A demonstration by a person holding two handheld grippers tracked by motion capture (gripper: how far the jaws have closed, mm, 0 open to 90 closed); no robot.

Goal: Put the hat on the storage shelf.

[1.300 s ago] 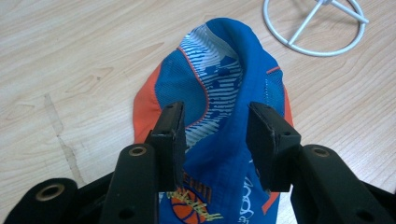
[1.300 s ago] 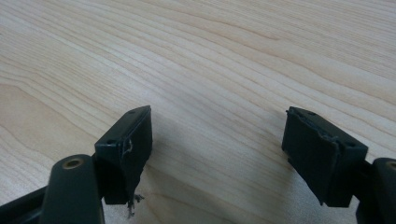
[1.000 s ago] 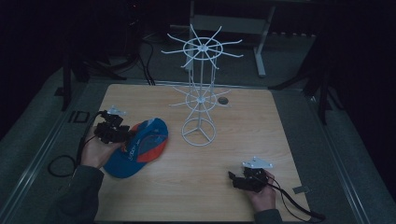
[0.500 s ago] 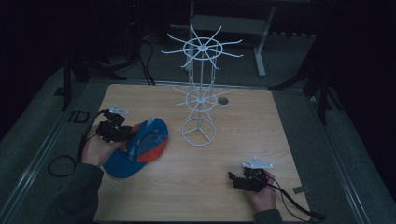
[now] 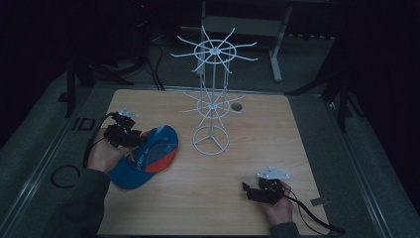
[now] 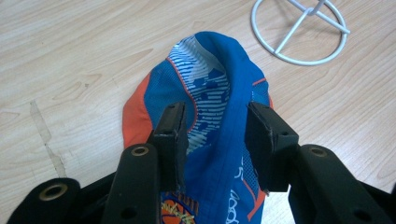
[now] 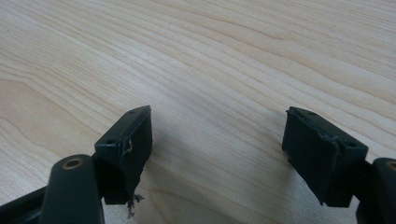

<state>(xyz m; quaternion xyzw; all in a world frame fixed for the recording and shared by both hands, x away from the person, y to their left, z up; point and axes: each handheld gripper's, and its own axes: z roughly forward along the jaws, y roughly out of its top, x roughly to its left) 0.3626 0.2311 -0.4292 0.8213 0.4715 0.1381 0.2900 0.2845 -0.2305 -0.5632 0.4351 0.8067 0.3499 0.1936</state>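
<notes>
On the worktop's (image 5: 277, 144) left side lies the blue-and-orange cap (image 5: 148, 157), just beside the white wire rack (image 5: 212, 106). Left tongs (image 6: 215, 133) straddle a raised fold of its fabric, jaws apart and not clamped. Closing on so thin a ridge risks the cloth slipping free, or the cap dragging into the rack's base. Right tongs (image 7: 217, 154) rest open over bare wood, well apart.

The high view is dim and grainy (dark surroundings), while both gripper views are bright, evenly lit and sharp.
</notes>
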